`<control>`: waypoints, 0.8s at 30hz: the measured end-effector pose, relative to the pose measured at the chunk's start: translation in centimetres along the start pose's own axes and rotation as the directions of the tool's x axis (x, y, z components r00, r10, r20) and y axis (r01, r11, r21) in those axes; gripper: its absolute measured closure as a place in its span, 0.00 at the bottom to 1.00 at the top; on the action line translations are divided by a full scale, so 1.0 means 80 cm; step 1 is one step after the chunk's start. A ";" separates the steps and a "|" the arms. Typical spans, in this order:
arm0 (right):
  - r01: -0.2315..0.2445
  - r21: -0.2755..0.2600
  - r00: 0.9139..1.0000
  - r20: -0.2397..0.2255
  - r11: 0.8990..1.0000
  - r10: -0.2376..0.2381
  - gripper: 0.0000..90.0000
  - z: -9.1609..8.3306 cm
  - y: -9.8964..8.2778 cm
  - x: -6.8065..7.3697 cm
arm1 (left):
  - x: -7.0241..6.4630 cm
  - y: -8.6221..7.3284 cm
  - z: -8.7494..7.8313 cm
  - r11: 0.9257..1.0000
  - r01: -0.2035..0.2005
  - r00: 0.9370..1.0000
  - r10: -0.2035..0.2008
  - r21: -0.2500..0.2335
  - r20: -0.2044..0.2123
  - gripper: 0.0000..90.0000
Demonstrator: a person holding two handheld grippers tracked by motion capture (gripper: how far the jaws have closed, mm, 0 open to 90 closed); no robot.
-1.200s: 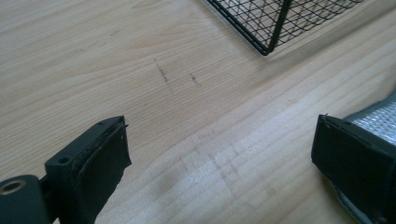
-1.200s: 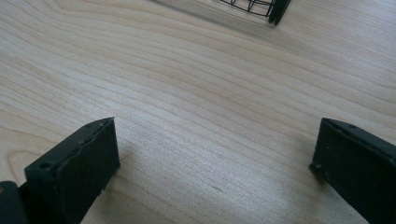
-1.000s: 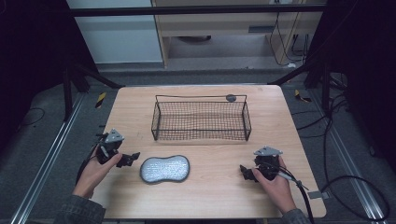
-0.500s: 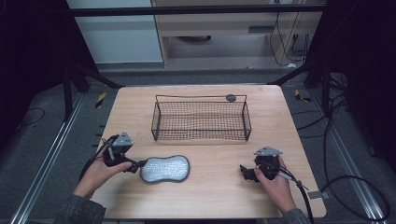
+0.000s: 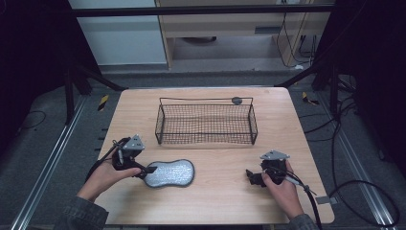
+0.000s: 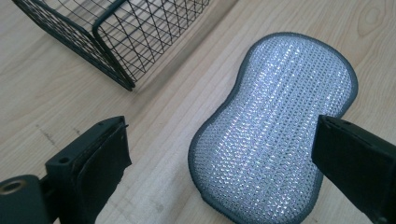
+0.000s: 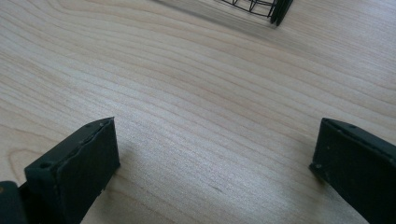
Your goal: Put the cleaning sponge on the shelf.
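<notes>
Both pairs of fingers are spread wide: your left gripper (image 5: pixel 149 169) straddles the near-left end of the silver scouring pad (image 5: pixel 170 173) without gripping it. Your right gripper (image 5: pixel 253 176) rests on bare table (image 5: pixel 220 201), well right of the pad. Beyond sits the wire basket (image 5: pixel 206 123).

Wooden table (image 5: pixel 215 201) on grey floor (image 5: pixel 43 158), dim room

Pale wooden desk (image 5: pixel 210 196) with rounded corners. On it, toward the far side: black wire basket (image 5: pixel 206 123), standing upright. Nearer the front left: silvery peanut-shaped scrubbing pad (image 5: pixel 170 173), lying flat, apart from the basket. Small dark round thing (image 5: pixel 236 100) just behind the basket's far rim.
</notes>
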State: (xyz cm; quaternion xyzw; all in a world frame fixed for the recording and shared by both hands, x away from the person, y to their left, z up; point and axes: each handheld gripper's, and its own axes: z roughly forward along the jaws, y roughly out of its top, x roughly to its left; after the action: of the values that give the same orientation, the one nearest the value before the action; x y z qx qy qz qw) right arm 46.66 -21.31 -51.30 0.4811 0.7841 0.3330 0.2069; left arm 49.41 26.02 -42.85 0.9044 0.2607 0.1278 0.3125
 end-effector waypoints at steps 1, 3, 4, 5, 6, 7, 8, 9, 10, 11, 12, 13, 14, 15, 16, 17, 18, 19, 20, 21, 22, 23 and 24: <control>0.000 0.000 1.000 0.000 1.000 0.000 0.01 0.000 0.000 0.000 | 0.000 0.001 0.001 1.000 -0.012 1.000 0.012 0.019 -0.001 0.04; 0.000 0.000 1.000 -0.001 1.000 0.000 0.01 0.000 0.000 0.000 | 0.000 0.007 0.001 0.999 -0.026 1.000 0.026 0.048 -0.007 0.04; 0.000 0.000 1.000 -0.001 1.000 0.000 0.01 0.000 0.000 0.000 | -0.002 0.009 0.002 0.998 -0.032 0.999 0.032 0.053 0.001 0.04; 0.000 0.000 1.000 0.000 1.000 0.000 0.01 0.000 0.000 0.000 | -0.002 0.009 0.002 0.998 -0.032 0.999 0.032 0.053 0.001 0.04; 0.000 0.000 1.000 0.000 1.000 0.000 0.01 0.000 0.000 0.000 | -0.003 0.014 0.004 0.996 -0.043 0.999 0.043 0.076 0.012 0.04; 0.001 0.000 1.000 0.000 1.000 -0.001 0.01 0.000 0.000 0.000 | -0.004 0.016 0.005 0.994 -0.058 0.998 0.056 0.091 0.015 0.04; 0.000 0.000 1.000 -0.001 1.000 0.000 0.01 0.000 0.000 0.000 | -0.005 0.018 0.007 0.992 -0.069 0.998 0.068 0.102 0.015 0.04; 0.000 0.000 1.000 -0.001 1.000 0.000 0.01 0.000 0.000 0.000 | -0.007 0.020 0.011 0.991 -0.075 0.997 0.072 0.111 0.028 0.04; 0.000 0.000 1.000 -0.001 1.000 0.000 0.01 0.000 0.000 0.000 | -0.008 0.021 0.013 0.989 -0.086 0.996 0.081 0.118 0.041 0.04; -0.001 0.001 1.000 -0.002 1.000 0.001 0.01 0.000 0.000 0.000 | -0.010 0.023 0.016 0.988 -0.094 0.995 0.089 0.126 0.048 0.04; 0.000 0.001 1.000 -0.003 1.000 0.000 0.00 0.000 0.000 0.000 | -0.012 0.024 0.019 0.985 -0.105 0.994 0.098 0.138 0.053 0.04; 0.001 0.001 1.000 -0.003 1.000 -0.001 0.00 0.000 0.000 0.000 | -0.013 0.025 0.021 0.982 -0.116 0.992 0.109 0.149 0.055 0.04; 0.002 0.001 1.000 -0.003 1.000 -0.002 0.00 0.000 0.000 0.000 | -0.013 0.025 0.021 0.982 -0.116 0.992 0.109 0.149 0.055 0.04; 0.002 0.001 1.000 -0.003 1.000 -0.002 0.00 0.000 0.000 0.000 | -0.016 0.029 0.026 0.974 -0.140 0.989 0.131 0.176 0.062 0.04; 0.002 0.001 1.000 -0.003 1.000 -0.002 0.00 0.000 0.000 0.000 | -0.016 0.029 0.026 0.974 -0.140 0.989 0.131 0.176 0.062 0.04; 0.003 0.001 1.000 -0.003 1.000 -0.003 0.00 0.000 0.000 0.000 | -0.020 0.032 0.028 0.968 -0.169 0.985 0.158 0.187 0.070 0.05; 0.002 0.001 1.000 -0.004 1.000 -0.002 0.00 0.000 0.000 0.000 | -0.023 0.034 0.028 0.964 -0.182 0.983 0.170 0.193 0.075 0.04; 0.002 0.001 1.000 -0.003 1.000 -0.002 0.00 0.000 0.000 0.000 | -0.025 0.037 0.029 0.960 -0.196 0.980 0.184 0.200 0.077 0.04; 0.002 0.001 1.000 -0.003 1.000 -0.002 0.00 0.000 0.000 0.000 | -0.025 0.037 0.029 0.960 -0.196 0.980 0.184 0.200 0.077 0.04; 0.002 0.001 1.000 -0.003 1.000 -0.002 0.00 0.000 0.000 0.000 | -0.029 0.041 0.030 0.952 -0.223 0.974 0.208 0.210 0.089 0.04; 0.002 0.001 1.000 -0.003 1.000 -0.002 0.00 0.000 0.000 0.000 | -0.029 0.041 0.030 0.952 -0.223 0.974 0.208 0.210 0.089 0.04; 0.002 0.001 1.000 -0.003 1.000 -0.002 0.00 0.000 0.000 0.000 | -0.031 0.046 0.030 0.947 -0.240 0.970 0.224 0.214 0.095 0.04; 0.002 0.001 1.000 -0.003 1.000 -0.002 0.00 0.000 0.000 0.000 | -0.031 0.048 0.031 0.946 -0.246 0.968 0.230 0.213 0.098 0.04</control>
State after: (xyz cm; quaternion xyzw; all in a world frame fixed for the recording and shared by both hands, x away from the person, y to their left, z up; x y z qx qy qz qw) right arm 46.69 -21.32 -51.30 0.4801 0.7850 0.3331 0.2058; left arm 49.80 20.85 -42.51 0.9627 0.1509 0.1021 0.2003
